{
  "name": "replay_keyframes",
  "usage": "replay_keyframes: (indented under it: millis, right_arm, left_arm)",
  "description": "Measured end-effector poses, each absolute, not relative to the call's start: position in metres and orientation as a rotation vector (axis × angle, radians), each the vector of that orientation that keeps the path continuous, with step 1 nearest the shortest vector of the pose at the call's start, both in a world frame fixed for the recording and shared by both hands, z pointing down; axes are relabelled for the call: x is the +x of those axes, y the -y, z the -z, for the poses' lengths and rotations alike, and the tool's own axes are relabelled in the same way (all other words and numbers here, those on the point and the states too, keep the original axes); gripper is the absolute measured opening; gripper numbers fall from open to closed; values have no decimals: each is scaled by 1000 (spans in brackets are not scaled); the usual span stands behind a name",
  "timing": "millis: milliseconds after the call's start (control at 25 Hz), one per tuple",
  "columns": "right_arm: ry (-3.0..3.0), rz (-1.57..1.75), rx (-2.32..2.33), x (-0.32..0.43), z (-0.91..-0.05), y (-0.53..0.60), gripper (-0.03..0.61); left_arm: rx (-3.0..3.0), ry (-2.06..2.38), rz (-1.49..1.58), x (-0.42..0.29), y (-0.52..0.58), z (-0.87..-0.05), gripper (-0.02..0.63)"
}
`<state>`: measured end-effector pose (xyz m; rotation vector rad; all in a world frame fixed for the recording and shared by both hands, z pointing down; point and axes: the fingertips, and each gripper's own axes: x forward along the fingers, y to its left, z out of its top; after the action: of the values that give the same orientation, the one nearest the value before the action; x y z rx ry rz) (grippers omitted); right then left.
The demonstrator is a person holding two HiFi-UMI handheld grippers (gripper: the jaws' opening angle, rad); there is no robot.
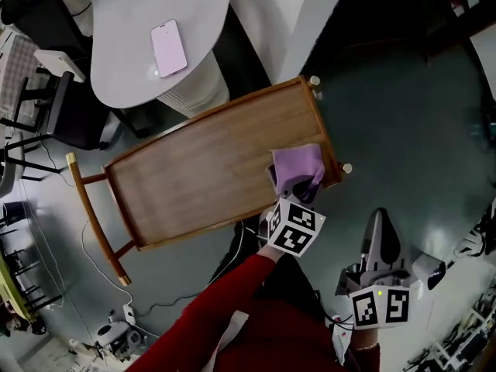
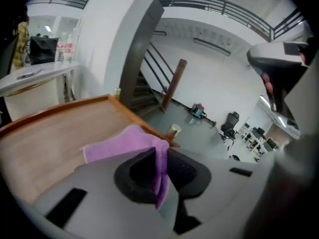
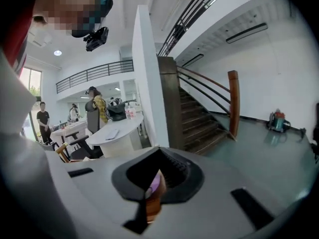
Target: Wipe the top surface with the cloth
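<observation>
1. Gripping the purple cloth (image 2: 119, 143), your left gripper (image 2: 160, 153) has its jaws pinched together on a fold of it. The rest of the cloth spreads forward onto the wooden top (image 1: 194, 177).
2. In the head view, the cloth lies at the right end of the wooden top, just inside the raised rim. It is near the corner with the brass knob (image 1: 346, 168).
3. Your right gripper (image 1: 378, 222) hangs well apart from the wooden top, over the grey-green floor (image 1: 411, 122), to the right of your red sleeve (image 1: 232, 308).
4. Its jaws are closed to a narrow slit and hold nothing. Through the slit you see only a sliver of wood and purple beyond.
5. A phone (image 1: 168, 48) lies on the white round table (image 1: 124, 68) past the far long side of the wooden top.
</observation>
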<state>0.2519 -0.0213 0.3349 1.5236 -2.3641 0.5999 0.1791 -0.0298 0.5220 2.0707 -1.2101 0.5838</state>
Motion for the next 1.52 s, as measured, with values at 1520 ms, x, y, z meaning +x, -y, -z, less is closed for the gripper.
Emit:
replay_keyframes:
  millis: [1520]
  right_arm:
    - [2507,-524,1213,150,-339,63,5]
  left_arm:
    - [1656,1692,-495,-33,30,-539,52]
